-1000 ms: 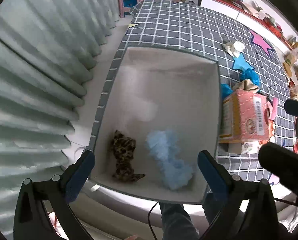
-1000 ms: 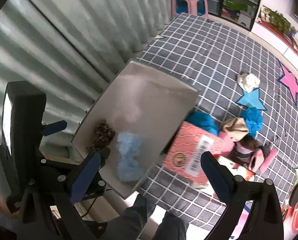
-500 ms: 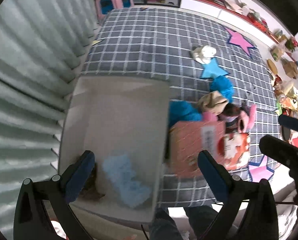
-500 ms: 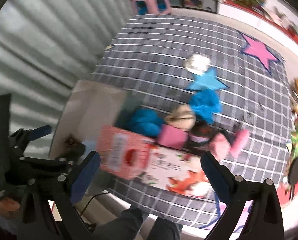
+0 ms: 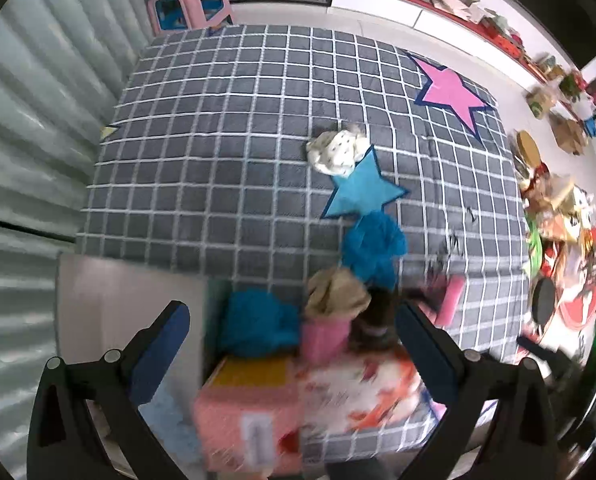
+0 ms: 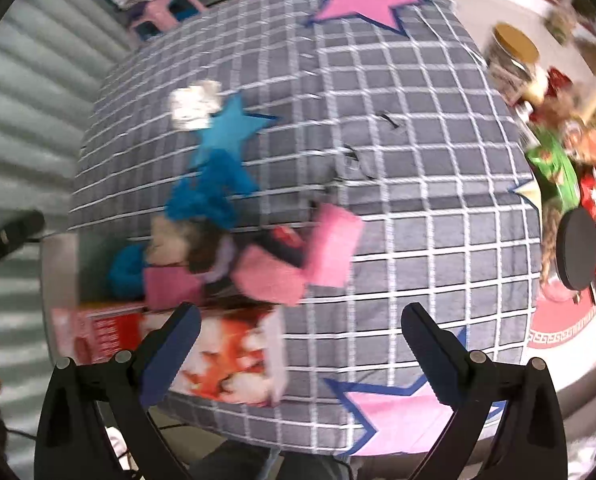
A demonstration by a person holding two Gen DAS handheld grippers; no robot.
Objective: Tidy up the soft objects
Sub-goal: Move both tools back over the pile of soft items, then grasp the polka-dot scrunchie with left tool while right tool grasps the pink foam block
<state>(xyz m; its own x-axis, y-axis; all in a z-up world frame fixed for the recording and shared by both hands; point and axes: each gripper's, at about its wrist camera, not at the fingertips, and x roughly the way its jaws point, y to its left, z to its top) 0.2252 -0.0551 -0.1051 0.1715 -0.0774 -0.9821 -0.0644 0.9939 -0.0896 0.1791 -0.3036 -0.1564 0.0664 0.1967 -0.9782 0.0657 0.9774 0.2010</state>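
Judging by look alone, the soft items should be light, limp and easily squashed. They lie in a heap on the checked cover (image 5: 226, 152) beside the bin (image 5: 110, 300): a teal fluffy ball (image 5: 374, 246), a second teal ball (image 5: 258, 324), a tan bundle (image 5: 336, 292) and pink pieces (image 6: 332, 244). A white spotted bundle (image 5: 338, 152) sits apart, by the blue star. Each is best pinched across its bulk, deep enough not to slip out. Left tongs (image 5: 298, 356) and right tongs (image 6: 300, 354) are both spread and carry nothing. Motion blur smears the heap; the dark item under the tan bundle cannot be identified. A printed box (image 5: 298, 404) hides the heap's near edge, and the bin's contents are mostly cut off.
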